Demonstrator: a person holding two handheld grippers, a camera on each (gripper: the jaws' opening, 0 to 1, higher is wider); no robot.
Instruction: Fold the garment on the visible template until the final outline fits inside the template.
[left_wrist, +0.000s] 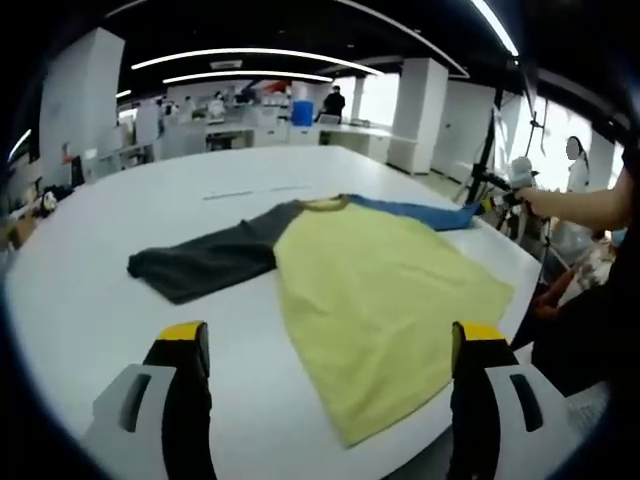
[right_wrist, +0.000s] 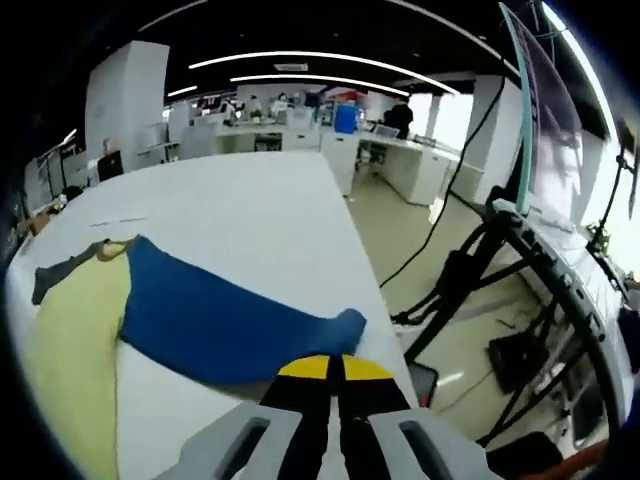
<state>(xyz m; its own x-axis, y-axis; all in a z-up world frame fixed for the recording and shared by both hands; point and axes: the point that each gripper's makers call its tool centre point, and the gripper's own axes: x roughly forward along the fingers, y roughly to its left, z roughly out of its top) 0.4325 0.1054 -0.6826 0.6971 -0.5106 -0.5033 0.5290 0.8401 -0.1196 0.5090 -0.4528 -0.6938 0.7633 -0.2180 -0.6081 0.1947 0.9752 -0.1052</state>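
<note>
- The shirt (left_wrist: 380, 300) lies flat on the white worktop (left_wrist: 90, 280), its yellow body spreading from the centre of the left gripper view toward 5 o'clock, where the hem reaches the worktop's edge.
- Its dark grey sleeve (left_wrist: 205, 260) stretches out toward 9 o'clock, and its blue sleeve (left_wrist: 415, 212) runs toward 2 o'clock.
- The left claw (left_wrist: 330, 345) is released: its 2 yellow-tipped jaws stand wide apart at 6 o'clock, above the worktop and the near hem, gripping nothing.
- At 3 o'clock in the left gripper view, a person's arm (left_wrist: 580, 205) reaches in toward the end of the blue sleeve.
- In the right gripper view, the blue sleeve (right_wrist: 215, 315) crosses the middle, with the yellow body (right_wrist: 70, 330) at 8 o'clock and a strip of the grey sleeve (right_wrist: 60, 268) at 9 o'clock.
- The right claw (right_wrist: 332, 368) is clenched at 6 o'clock, its yellow tips pressed together right at the sleeve's cuff (right_wrist: 345, 325); whether cloth sits between the jaws cannot be told.
- Past the worktop edge (right_wrist: 365, 260), toward 3 o'clock, black stand legs and cables (right_wrist: 470, 280) stand on the floor.
- Desks (right_wrist: 400, 160) and white pillars (left_wrist: 420, 110) fill the far room at 12 o'clock.
</note>
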